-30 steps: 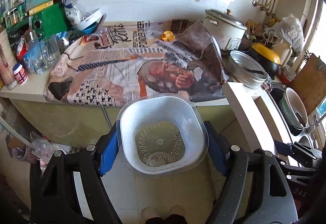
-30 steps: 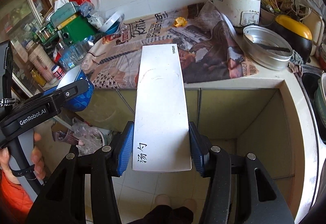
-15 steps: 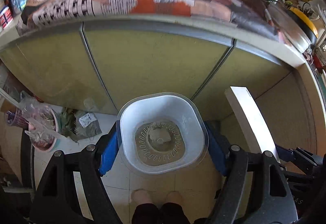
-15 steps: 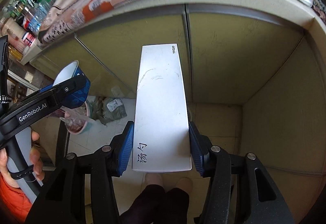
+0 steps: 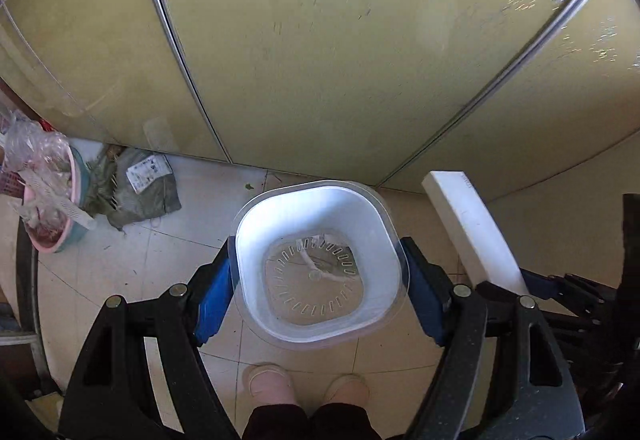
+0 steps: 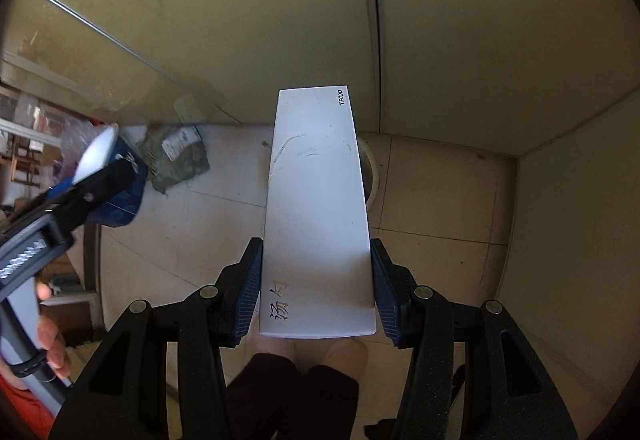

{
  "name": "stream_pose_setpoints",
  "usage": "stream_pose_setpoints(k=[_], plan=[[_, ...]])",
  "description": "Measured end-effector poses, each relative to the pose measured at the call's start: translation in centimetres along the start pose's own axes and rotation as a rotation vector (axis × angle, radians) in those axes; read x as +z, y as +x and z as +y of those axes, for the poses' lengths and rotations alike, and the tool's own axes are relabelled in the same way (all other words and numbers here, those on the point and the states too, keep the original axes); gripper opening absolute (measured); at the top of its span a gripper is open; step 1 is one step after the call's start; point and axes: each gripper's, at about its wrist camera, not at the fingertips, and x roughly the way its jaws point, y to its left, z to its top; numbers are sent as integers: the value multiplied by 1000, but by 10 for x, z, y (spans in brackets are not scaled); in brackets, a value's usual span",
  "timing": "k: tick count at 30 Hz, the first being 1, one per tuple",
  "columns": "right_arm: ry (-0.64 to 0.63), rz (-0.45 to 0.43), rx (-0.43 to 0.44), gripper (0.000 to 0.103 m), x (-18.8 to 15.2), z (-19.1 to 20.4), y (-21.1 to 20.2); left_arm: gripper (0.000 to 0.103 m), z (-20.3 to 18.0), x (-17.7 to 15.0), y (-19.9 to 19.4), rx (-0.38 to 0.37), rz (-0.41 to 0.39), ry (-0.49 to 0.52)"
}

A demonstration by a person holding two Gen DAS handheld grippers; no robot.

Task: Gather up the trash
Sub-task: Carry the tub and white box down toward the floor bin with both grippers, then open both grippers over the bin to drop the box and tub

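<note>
My left gripper (image 5: 318,292) is shut on a white plastic bowl (image 5: 318,268) with a slotted bottom, held above the tiled floor in front of the cabinet doors. My right gripper (image 6: 318,292) is shut on a long white box (image 6: 318,207) with black printing, held lengthwise over the floor. The box also shows in the left wrist view (image 5: 470,228), and the left gripper with its bowl shows in the right wrist view (image 6: 100,175). A pink and teal trash bin (image 5: 52,199) full of plastic stands on the floor at far left.
Yellow-green cabinet doors (image 5: 320,39) fill the view ahead. A crumpled grey-green bag (image 5: 136,187) lies on the floor by the cabinet base. A round white ring (image 6: 370,175) lies on the floor behind the box. The person's feet (image 5: 304,388) are below.
Both grippers have dropped from counter height to near the floor and tilted down. The counter has left the view. The bowl and box stay gripped.
</note>
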Motion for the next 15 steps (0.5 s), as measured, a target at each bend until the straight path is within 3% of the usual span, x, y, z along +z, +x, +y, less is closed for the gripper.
stream_pose_setpoints(k=[5,8,15], plan=[[2,52,13,48,14,-5,65,76,6,3,48,5,0,2],[-12,63,26,48,22,-5,83,76,10,7,67,1,-11,10],[-9,-46,46,48,36,-5,84,76,12,14,96,-25,-4,9]])
